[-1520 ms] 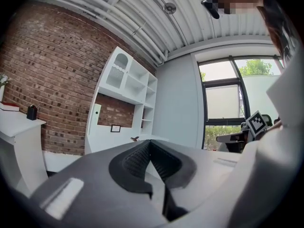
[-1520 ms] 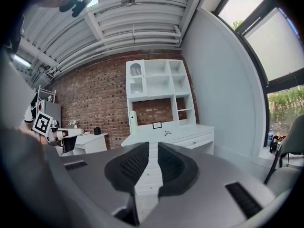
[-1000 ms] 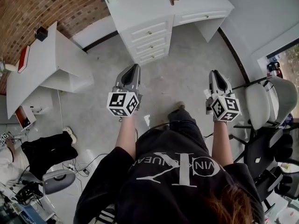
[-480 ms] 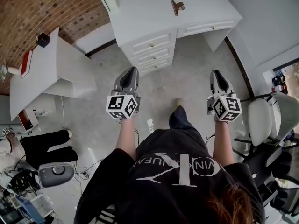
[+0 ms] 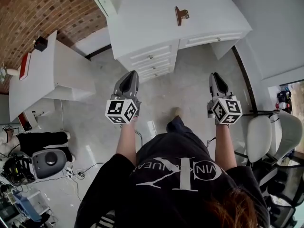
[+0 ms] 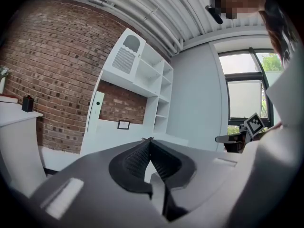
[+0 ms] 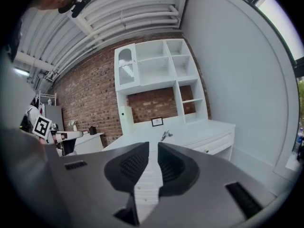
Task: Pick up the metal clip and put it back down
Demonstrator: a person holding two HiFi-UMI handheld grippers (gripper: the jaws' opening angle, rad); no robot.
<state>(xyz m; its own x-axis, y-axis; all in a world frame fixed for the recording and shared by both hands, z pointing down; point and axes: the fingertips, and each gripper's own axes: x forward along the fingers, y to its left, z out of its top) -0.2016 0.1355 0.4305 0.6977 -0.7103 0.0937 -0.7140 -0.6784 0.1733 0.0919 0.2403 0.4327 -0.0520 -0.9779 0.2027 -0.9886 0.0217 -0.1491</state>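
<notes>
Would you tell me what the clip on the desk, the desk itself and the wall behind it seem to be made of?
The clip is probably metal: coppery-brown, thin handles, though small here. The desk looks like painted wood or board, smooth matte white. The wall is bare red-brown brick with visible mortar lines.

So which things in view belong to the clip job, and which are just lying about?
Job: copper-coloured metal clip; white drawer desk it lies on; left gripper; right gripper.
Lying about: flat red item; small black box; grey round floor appliance; white chair.
</notes>
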